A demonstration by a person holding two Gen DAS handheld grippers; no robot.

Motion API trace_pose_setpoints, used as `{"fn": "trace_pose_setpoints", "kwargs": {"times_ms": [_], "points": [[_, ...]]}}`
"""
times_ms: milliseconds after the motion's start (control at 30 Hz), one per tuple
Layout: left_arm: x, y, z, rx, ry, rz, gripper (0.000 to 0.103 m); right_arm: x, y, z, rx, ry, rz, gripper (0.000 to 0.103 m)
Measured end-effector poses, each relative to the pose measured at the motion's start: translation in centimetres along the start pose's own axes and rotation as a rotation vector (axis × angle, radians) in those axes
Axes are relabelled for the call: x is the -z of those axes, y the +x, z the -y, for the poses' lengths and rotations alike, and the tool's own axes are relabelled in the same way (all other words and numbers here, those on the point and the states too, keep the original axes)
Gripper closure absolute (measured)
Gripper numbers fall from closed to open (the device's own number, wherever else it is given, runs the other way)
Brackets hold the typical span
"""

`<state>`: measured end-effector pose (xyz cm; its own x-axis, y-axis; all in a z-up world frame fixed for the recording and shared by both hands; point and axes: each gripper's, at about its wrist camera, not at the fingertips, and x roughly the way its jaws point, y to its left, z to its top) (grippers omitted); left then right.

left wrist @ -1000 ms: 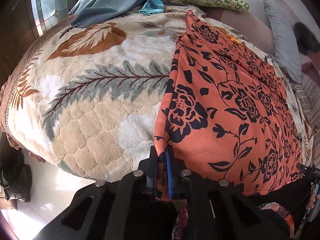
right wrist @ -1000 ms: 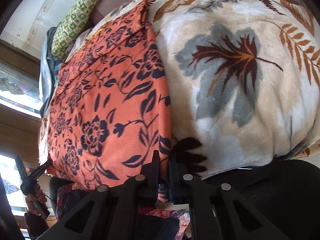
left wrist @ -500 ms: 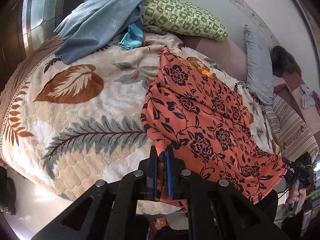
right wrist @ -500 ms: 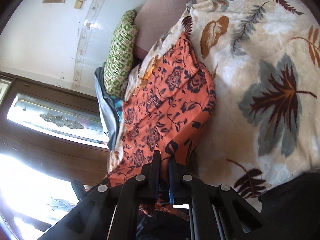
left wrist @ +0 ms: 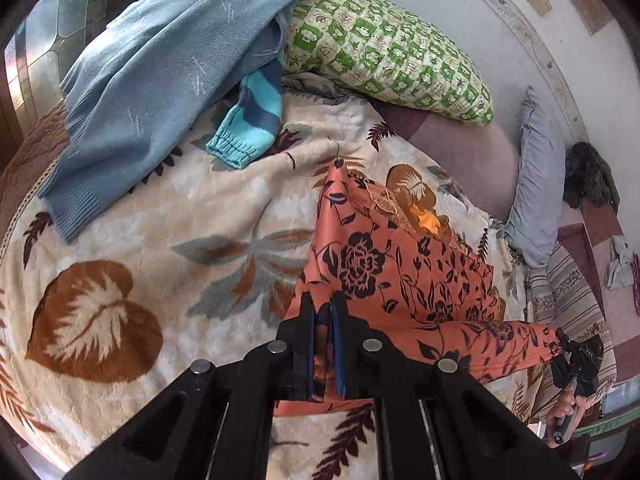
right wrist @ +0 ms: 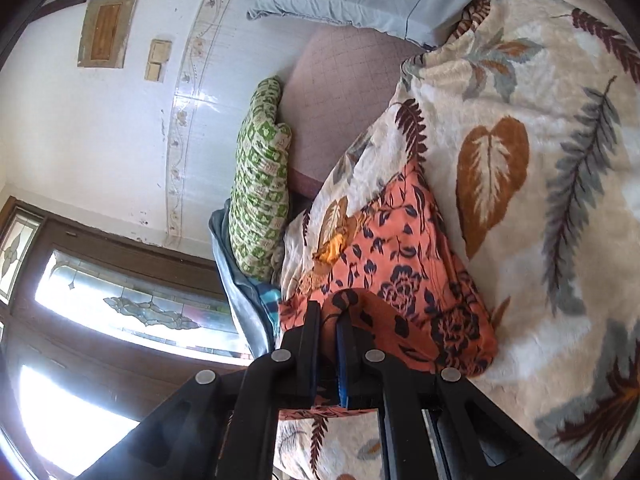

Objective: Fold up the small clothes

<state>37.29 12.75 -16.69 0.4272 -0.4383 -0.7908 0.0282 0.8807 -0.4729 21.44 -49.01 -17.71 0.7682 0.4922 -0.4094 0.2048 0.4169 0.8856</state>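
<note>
Left tool [left wrist: 323,322]: clenched on one near corner of the orange floral garment [left wrist: 400,264]; cloth is bunched thick between the fingers. Right tool [right wrist: 328,328]: clenched on the other near corner, also visible at far right of the left wrist view. Garment location: near edge lifted and stretched between the two tools above the leaf-print blanket [left wrist: 120,264] on the bed; far end lies on the blanket, with the neckline area rumpled.

Risks, as judged:
- Uneven travel of the two tools would skew the fold, so the edges land mismatched.
- The far end is held only by friction on plush blanket; a fast carry could drag it and bunch the fold.
- Bunched grip may slip and drop a corner.
- Blue sweater [left wrist: 160,72] and striped cuff [left wrist: 248,128] lie near the far left; overshoot could land the garment on them.
</note>
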Motion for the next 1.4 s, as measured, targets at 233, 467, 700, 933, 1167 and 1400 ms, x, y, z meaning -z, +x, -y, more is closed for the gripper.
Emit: {"fn": "trace_pose_setpoints", "kwargs": {"times_ms": [233,467,700,933,1167,1400], "points": [[-9.5,9.8,2.6,-0.061,-0.002,-0.032,0.095,-10.2,7.5,3.1,0.028,0.091,0.085,0.097],[-10.0,14.0,0.7,-0.151,-0.002,-0.013,0.09,-9.8,11.8,4.9,0.201,-0.032,-0.067,0.092],[-7.0,9.6,-2.9,-0.114,-0.056,0.085,0.037,-6.6,12.8,1.9,0.349,-0.335,-0.049,0.087],[-5.8,8.5,-3.8,-0.161,-0.072,0.055,0.028,-5.4,12.8,1.8,0.394,-0.362,-0.114,0.075],[-6.5,10.4,-2.4,-0.18,-0.087,-0.018,0.024,-3.9,14.4,-1.3,0.381,-0.377,-0.143,0.033],[-7.4,10.4,-1.1,-0.049,-0.142,-0.036,0.024,-5.4,17.0,-0.3,0.386,-0.217,-0.169,0.033]]}}
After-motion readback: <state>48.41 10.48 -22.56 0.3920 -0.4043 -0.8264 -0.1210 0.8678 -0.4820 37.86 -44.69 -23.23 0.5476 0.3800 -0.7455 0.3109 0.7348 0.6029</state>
